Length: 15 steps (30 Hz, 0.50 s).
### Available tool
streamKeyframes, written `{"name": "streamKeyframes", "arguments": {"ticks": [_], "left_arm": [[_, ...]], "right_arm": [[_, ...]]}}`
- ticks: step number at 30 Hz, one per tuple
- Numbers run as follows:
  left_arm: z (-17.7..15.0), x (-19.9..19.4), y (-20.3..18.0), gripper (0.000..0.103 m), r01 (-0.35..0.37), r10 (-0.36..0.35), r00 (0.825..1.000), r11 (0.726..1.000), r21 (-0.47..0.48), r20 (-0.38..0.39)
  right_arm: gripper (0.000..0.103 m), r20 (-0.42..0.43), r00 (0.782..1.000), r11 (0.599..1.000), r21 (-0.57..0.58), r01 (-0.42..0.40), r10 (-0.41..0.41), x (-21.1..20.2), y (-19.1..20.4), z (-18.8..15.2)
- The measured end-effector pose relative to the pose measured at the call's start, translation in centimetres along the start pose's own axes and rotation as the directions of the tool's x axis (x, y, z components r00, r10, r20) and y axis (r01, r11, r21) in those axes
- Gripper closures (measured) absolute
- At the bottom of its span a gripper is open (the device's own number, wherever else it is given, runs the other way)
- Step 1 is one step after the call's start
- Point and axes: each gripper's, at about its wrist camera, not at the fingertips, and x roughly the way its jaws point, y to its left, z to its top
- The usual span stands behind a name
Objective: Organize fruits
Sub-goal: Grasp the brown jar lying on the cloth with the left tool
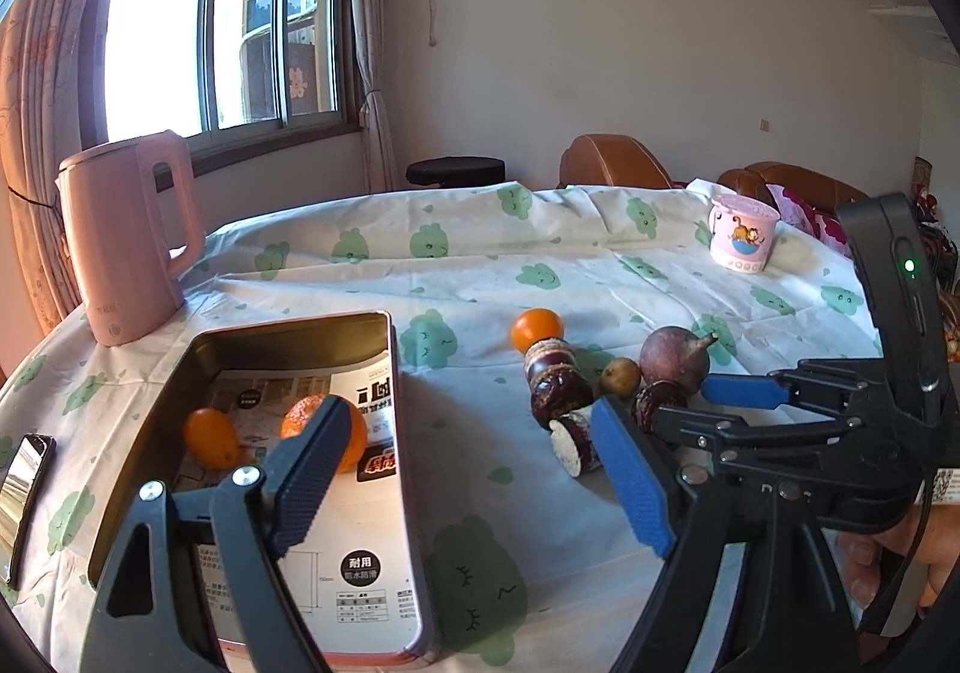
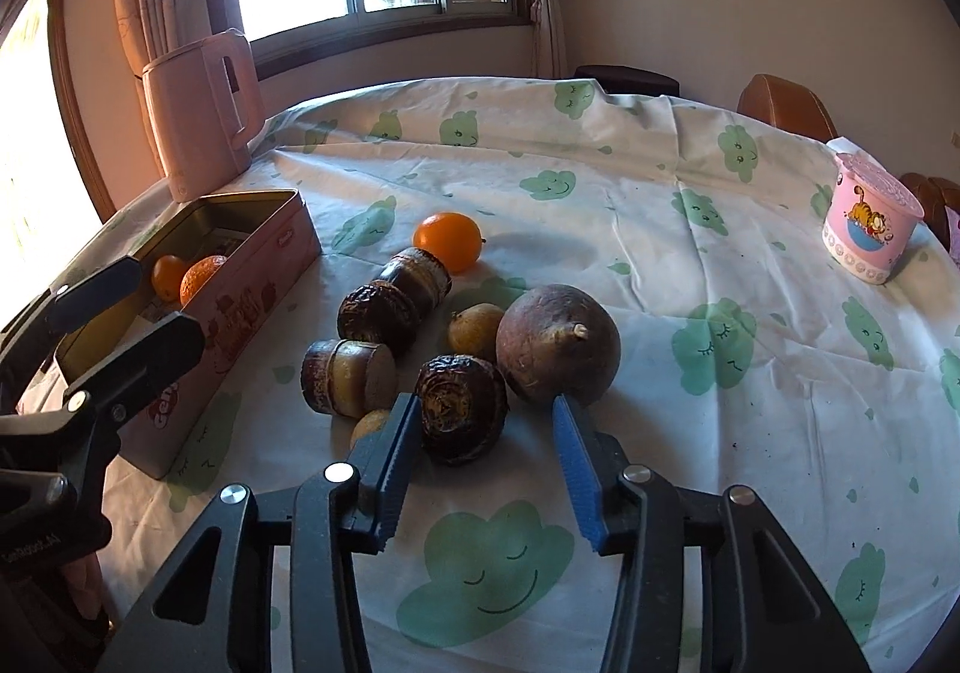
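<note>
Right tool (image 2: 483, 457), spread wide, flanks dark fruit (image 2: 461, 416) mid-worktop; likely next: clench, carry to tin (image 2: 252, 283) at left edge. Left tool (image 1: 474, 487), released, hovers over tin holding two oranges (image 1: 213, 436).

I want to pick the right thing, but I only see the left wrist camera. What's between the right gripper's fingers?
Observer: A dark wrinkled lump sits between the fingertips of the right gripper. The jaws are open and not squeezing it.
Operator: Is anything hiding close by?
Observer: Yes, a small yellow fruit peeks out beside the gripper's left finger, next to the lump.
Operator: What's the tin like on the outside?
Observer: The tin has a pink side with cartoon pictures and lettering.
</note>
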Motion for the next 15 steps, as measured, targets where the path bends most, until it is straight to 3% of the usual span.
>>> {"name": "streamKeyframes", "arguments": {"ticks": [7, 8, 9, 13, 15], "left_arm": [[0.2, 0.8, -0.5, 0.021, 0.028, -0.027, 0.999, 0.999, 0.02, -0.037], [0.2, 0.9, -0.7, 0.023, 0.034, -0.033, 0.999, 0.999, 0.024, -0.04], [0.2, 1.0, -0.7, 0.023, 0.04, -0.039, 0.998, 0.999, 0.029, -0.047], [0.3, 1.6, -1.1, 0.033, 0.069, -0.066, 0.995, 0.997, 0.034, -0.079], [0.3, 2.0, -1.6, 0.034, 0.078, -0.073, 0.992, 0.996, 0.044, -0.098]], "right_arm": [[0.061, -0.07, 0.995, 0.996, 0.067, -0.066, 0.071, 1.9, 0.0, 0.3], [0.071, -0.067, 0.995, 0.995, 0.067, -0.068, 0.072, 1.9, 0.1, 0.3], [0.074, -0.065, 0.995, 0.995, 0.062, -0.075, 0.079, 1.9, 0.2, 0.4], [0.075, -0.047, 0.994, 0.993, 0.064, -0.099, 0.102, 1.5, -0.1, 0.2], [0.077, -0.02, 0.995, 0.994, 0.053, -0.093, 0.094, 0.8, -0.2, 0.2]]}}
